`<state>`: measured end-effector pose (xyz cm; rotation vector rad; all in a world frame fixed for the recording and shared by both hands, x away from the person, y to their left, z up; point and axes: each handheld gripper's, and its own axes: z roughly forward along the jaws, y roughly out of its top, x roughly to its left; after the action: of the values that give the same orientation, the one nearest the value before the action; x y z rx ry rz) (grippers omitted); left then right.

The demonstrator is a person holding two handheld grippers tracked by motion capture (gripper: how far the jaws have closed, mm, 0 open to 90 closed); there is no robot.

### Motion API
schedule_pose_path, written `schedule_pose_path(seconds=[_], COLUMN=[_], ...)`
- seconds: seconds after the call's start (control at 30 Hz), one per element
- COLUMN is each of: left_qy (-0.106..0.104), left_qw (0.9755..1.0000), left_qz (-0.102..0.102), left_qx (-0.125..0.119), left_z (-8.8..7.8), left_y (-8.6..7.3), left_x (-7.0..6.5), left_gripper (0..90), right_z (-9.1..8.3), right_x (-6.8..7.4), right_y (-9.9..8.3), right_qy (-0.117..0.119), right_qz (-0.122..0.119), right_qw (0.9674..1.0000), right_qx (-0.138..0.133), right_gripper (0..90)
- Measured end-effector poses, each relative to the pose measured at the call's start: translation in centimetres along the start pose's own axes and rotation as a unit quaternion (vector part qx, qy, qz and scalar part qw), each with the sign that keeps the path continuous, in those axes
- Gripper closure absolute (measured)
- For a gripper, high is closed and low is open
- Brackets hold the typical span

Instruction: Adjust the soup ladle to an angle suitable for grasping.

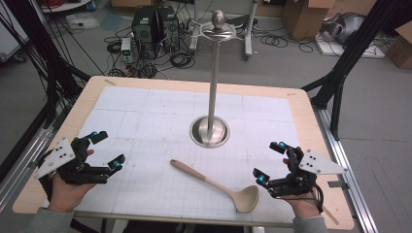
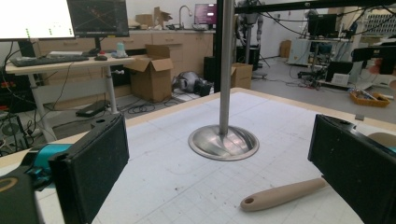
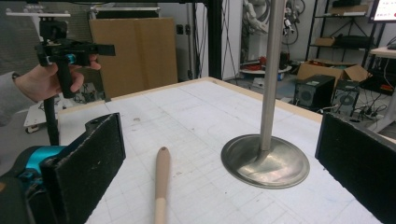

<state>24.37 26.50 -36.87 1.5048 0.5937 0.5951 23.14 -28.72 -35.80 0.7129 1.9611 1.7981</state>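
I hold my right gripper (image 1: 270,160) and left gripper (image 1: 108,148) low over the table (image 1: 145,102), jaws spread wide and empty, ready to approach. The ladle (image 1: 221,185) lies flat between them, bowl just beside the right gripper, handle pointing away toward the stand (image 1: 210,130), which rises upright beyond both, probably its hanging place.

Between my two claws, left (image 1: 106,149) and right (image 1: 270,162), both spread wide: one wooden ladle (image 1: 218,185) on the tabletop (image 1: 145,111); beyond it, one metal stand (image 1: 210,127). Two computer towers (image 1: 155,26) stand far beyond.
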Motion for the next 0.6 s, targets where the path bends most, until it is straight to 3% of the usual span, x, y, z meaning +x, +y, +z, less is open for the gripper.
schedule_pose_path(seconds=[0.27,0.6], left_qy=[0.003,0.005], left_qw=[1.0,0.9999], left_qz=[-0.003,-0.004], left_qx=[0.001,0.009], left_z=[-0.2,-0.2], left_y=[-0.1,-0.5], left_x=[0.1,0.1], left_gripper=[5.6,5.6], right_z=[0.2,1.7], right_x=[0.0,0.4], right_y=[0.2,0.3], right_qy=[-0.003,0.003], right_qz=[0.0,-0.002], right_qw=[1.0,0.9998], right_qx=[0.005,0.021], right_gripper=[0.2,0.2])
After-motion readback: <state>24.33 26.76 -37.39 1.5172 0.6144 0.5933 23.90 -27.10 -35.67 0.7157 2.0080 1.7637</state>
